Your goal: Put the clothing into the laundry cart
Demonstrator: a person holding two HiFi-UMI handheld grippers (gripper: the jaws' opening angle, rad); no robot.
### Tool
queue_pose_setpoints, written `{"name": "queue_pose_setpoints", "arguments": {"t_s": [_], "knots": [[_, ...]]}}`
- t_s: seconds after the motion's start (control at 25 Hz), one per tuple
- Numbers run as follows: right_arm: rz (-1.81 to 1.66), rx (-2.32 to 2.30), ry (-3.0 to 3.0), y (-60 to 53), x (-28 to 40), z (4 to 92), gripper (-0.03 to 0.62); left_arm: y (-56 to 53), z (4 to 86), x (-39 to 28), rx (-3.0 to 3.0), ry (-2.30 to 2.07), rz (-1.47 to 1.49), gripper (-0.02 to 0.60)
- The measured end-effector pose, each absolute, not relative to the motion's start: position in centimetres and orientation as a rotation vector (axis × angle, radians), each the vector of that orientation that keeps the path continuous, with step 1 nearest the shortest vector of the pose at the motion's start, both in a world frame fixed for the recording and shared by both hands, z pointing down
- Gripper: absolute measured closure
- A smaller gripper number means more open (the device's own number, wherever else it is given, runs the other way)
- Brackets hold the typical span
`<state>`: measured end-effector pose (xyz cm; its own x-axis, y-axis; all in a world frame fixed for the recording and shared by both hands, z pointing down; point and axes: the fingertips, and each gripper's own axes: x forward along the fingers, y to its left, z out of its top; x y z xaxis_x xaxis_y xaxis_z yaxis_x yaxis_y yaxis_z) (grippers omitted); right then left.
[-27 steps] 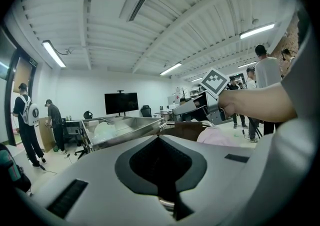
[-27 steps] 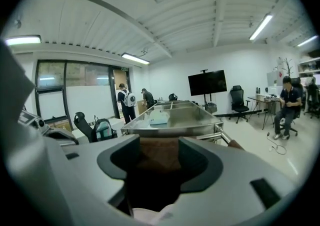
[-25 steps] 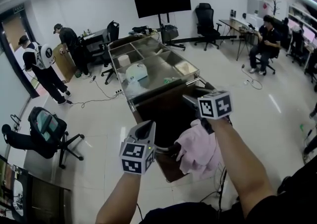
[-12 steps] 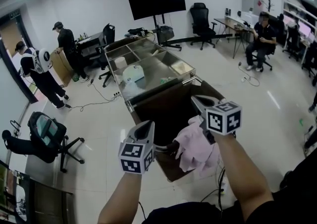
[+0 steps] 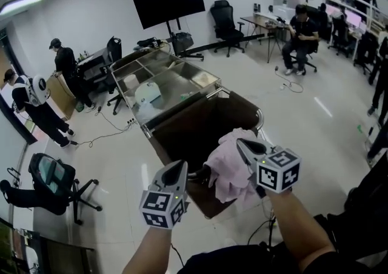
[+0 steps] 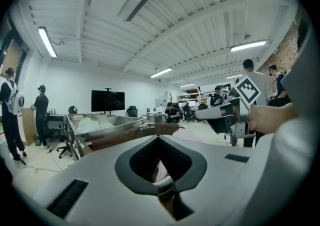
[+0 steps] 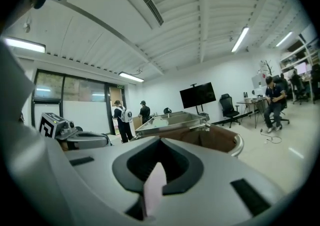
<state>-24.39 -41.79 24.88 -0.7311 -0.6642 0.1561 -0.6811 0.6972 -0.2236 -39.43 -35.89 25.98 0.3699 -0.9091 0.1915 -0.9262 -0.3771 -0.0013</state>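
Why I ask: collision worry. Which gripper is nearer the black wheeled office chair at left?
Left. The left gripper is right of the black wheeled office chair, across floor; the right gripper is farther right, beyond the pink cloth garment.

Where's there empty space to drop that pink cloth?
The laundry cart is bare inside, between the steel table and the pink garment. Its near rim is crowded: the left gripper and right gripper both pinch the garment there.
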Motion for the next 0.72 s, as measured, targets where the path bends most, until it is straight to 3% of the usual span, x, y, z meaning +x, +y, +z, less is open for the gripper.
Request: {"name": "queue_pose_setpoints", "arguments": {"t_s": [0.72], "knots": [[0.618,1.403,-2.582,-28.8,-21.1,33.1,0.592,-28.6,31.1,-36.0,2.679,-1.326,0.331,0.581]]}}
